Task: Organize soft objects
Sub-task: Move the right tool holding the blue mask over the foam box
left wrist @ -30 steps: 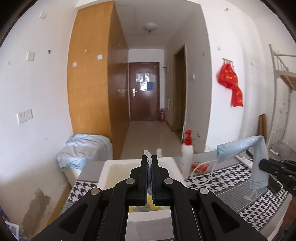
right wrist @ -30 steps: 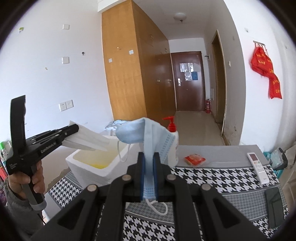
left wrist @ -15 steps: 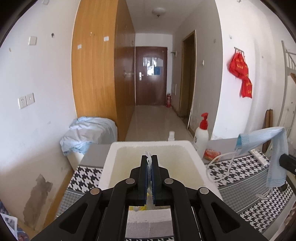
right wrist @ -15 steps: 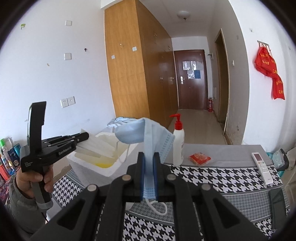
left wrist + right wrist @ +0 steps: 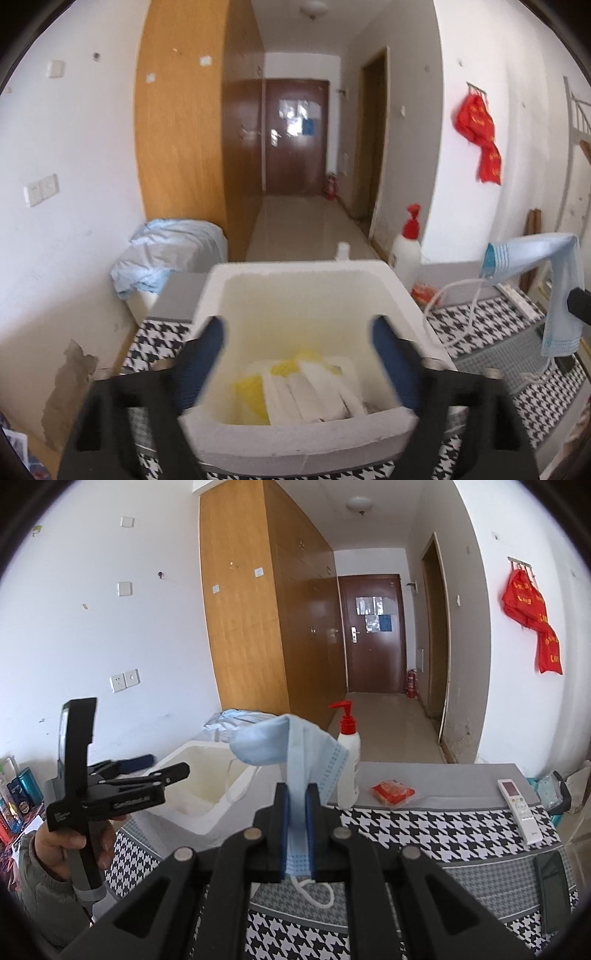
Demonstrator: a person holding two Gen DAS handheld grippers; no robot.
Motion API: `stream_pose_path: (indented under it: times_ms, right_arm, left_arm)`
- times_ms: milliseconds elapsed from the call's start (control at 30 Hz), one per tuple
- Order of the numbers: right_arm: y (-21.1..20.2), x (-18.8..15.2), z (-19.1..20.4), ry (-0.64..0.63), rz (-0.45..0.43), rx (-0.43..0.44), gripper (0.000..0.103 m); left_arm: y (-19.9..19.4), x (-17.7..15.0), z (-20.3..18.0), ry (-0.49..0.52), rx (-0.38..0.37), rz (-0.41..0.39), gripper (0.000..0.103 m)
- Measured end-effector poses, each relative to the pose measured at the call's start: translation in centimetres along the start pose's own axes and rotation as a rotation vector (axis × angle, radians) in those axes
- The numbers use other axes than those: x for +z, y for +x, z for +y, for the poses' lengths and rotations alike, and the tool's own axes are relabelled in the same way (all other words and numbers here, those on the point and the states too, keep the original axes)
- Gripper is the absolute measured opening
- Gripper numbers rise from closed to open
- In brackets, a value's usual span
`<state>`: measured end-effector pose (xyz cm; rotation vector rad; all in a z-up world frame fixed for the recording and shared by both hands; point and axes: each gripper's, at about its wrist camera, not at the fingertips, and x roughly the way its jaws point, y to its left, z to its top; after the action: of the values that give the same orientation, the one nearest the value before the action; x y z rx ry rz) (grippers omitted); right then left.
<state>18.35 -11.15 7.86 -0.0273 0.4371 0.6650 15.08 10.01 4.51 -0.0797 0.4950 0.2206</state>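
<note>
**Left jaws opening above the foam box, right jaws pinching a blue mask**

In the left wrist view the left gripper (image 5: 297, 328) hangs over the near rim of the white foam box (image 5: 295, 424), its jaws opening wide with nothing between them — the blue pads stand at either side of the box's mouth. On the box floor, low centre of the frame, lie white folded masks (image 5: 314, 391) beside something yellow (image 5: 251, 398). The box walls leave open room all round the pads.

In the right wrist view the right gripper (image 5: 296, 812) has its jaws pressed together on a blue face mask (image 5: 295, 746), which drapes over the fingertips, its ear loop hanging below. The foam box sits at middle left, just beyond the left gripper held in a hand (image 5: 66, 849).

The houndstooth tablecloth (image 5: 424, 827) fills the lower right — on it a pump bottle (image 5: 349, 760), a red packet (image 5: 393, 792), a remote control (image 5: 519, 808) near the right edge and a dark phone (image 5: 550, 890). Behind, a hallway runs to a brown door (image 5: 373, 635) past a wooden wardrobe (image 5: 258, 620)
</note>
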Motion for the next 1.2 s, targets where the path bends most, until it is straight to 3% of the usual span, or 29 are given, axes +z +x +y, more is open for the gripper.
stream_pose_path:
  times_ms: [100, 667, 1200]
  right_arm:
    - [0.2, 0.3, 0.3, -0.004, -0.001, -0.004, 0.011]
    - [1.5, 2.2, 3.9, -0.046, -0.016, 0.026, 0.011]
    - [5.2, 3.7, 8.3, -0.106, 0.039, 0.104, 0.011]
  left_arm:
    - [-0.8, 0.0, 0.4, -0.004, 0.016, -0.033, 0.102]
    - [-5.4, -0.9, 5.2, -0.064, 0.092, -0.126, 0.102]
    - [-6.8, -3.4, 7.9, -0.099, 0.162, -0.121, 0.102]
